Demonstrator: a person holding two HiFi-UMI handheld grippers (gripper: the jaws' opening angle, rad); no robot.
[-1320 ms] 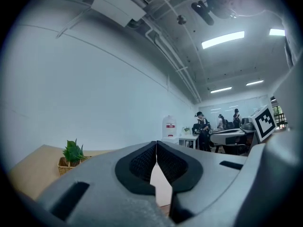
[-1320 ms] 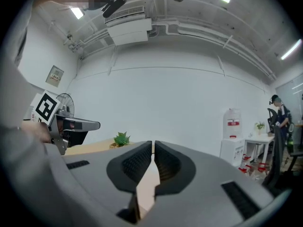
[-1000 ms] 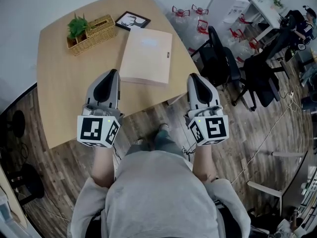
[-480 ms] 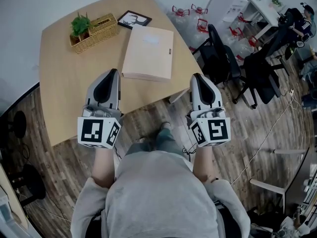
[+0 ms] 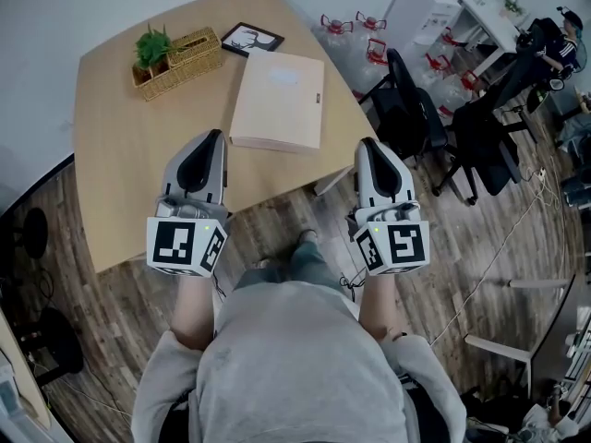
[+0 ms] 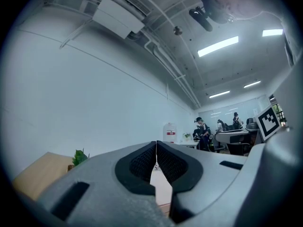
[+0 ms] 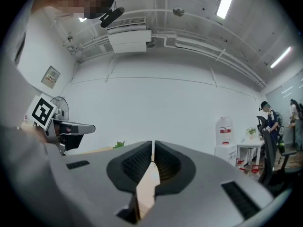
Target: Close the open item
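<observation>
A flat beige box (image 5: pixel 277 100) lies on the wooden table (image 5: pixel 129 164), its lid lying flat on top, with a small dark tab on its right edge. My left gripper (image 5: pixel 208 137) hovers over the table's near edge, short of the box and to its left; its jaws are shut with nothing between them (image 6: pixel 156 145). My right gripper (image 5: pixel 371 143) hangs beyond the table's right edge over the floor, level with the left one, jaws shut and empty (image 7: pixel 153 146). Through both slits only a strip of the pale box shows.
A wicker basket (image 5: pixel 189 53) with a small green plant (image 5: pixel 150 44) and a black picture frame (image 5: pixel 247 37) stand at the table's far side. Black office chairs (image 5: pixel 416 118) stand close on the right. People sit at desks at the far right.
Both grippers have stayed almost where they were; the right one has drifted slightly to the right. The box lies the same.
</observation>
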